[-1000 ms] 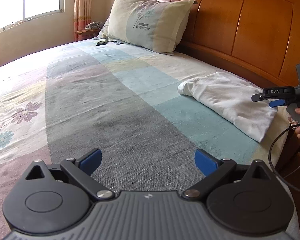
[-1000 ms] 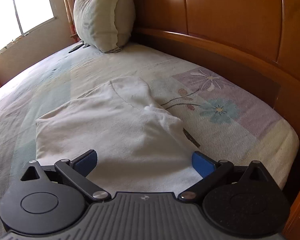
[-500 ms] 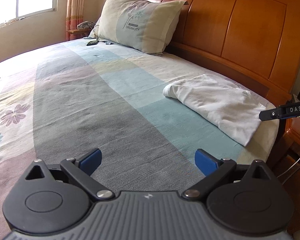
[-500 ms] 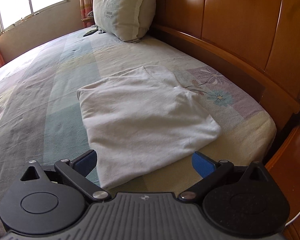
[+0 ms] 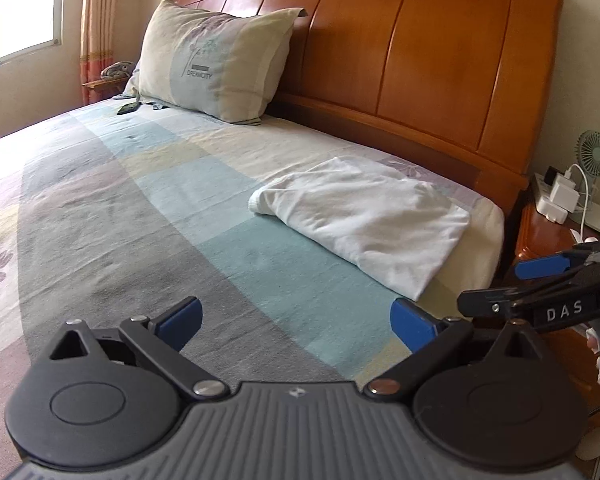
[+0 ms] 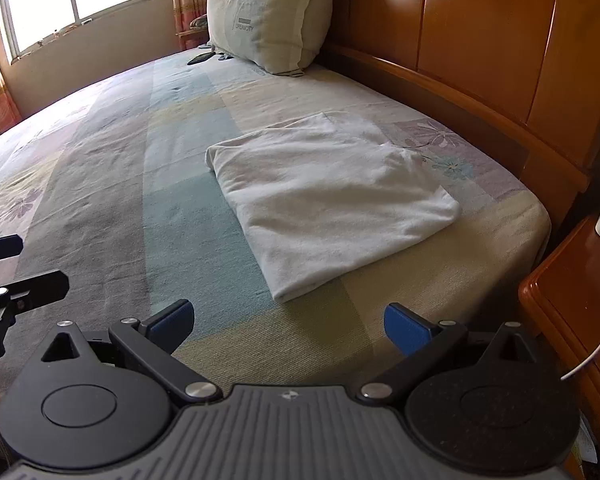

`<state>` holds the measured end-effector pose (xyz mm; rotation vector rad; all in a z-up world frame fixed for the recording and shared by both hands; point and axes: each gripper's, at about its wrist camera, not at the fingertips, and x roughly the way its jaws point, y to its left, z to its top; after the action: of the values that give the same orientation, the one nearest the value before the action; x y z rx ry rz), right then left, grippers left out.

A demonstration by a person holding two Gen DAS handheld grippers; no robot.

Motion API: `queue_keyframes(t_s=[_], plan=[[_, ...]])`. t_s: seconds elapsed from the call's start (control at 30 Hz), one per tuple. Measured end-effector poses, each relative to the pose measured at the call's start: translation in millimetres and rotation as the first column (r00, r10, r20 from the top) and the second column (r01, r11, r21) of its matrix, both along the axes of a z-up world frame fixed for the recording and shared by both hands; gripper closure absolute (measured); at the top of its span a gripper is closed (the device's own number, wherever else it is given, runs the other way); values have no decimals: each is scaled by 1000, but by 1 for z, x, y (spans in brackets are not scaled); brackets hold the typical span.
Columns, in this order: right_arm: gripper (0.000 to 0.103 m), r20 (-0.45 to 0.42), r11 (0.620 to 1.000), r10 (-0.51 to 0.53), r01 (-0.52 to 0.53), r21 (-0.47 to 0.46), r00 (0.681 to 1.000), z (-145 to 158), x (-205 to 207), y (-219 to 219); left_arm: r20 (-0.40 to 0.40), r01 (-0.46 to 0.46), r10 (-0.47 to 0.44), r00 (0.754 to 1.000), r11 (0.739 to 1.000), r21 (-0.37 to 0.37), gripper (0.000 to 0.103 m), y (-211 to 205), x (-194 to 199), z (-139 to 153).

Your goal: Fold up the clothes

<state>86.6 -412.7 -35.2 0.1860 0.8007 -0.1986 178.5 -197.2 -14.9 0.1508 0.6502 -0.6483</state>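
A white garment (image 5: 364, 224) (image 6: 332, 196) lies folded into a flat rectangle on the bed's near right corner, close to the headboard. My left gripper (image 5: 296, 322) is open over the grey and teal sheet, well short of the garment and to its left, with nothing between its blue pads. My right gripper (image 6: 288, 322) is open too, empty, hovering near the mattress edge just in front of the garment's nearest corner. In the left wrist view the right gripper's body (image 5: 556, 300) shows at the right edge; in the right wrist view the left gripper (image 6: 8, 280) shows at the left edge.
A pillow (image 5: 216, 64) leans on the wooden headboard (image 5: 420, 52). A dark phone-like object (image 5: 127, 109) lies beside the pillow. A wooden nightstand (image 6: 572, 304) with chargers, a cable and a small fan (image 5: 594, 152) stands right of the bed. A window is at far left.
Both grippers have pulled back from the folded garment toward the bed's edge. The garment looks smaller and farther in both views and has not moved. Both stay open.
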Motion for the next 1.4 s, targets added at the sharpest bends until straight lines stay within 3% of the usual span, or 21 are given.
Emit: queue_keyframes(t_s=[0.17, 0.43, 1.4], plan=[[0, 11, 999, 21, -20, -25, 1000, 9, -13, 17, 15, 13, -13, 1000, 1000, 27, 3, -5, -12, 4], [0, 33, 998, 31, -29, -59, 999, 19, -30, 36, -9, 17, -17, 1000, 999, -31, 3, 6, -17, 13], [0, 37, 999, 8, -6, -54, 999, 20, -39, 34, -22, 12, -13, 1000, 1000, -13, 3, 2, -19, 11]])
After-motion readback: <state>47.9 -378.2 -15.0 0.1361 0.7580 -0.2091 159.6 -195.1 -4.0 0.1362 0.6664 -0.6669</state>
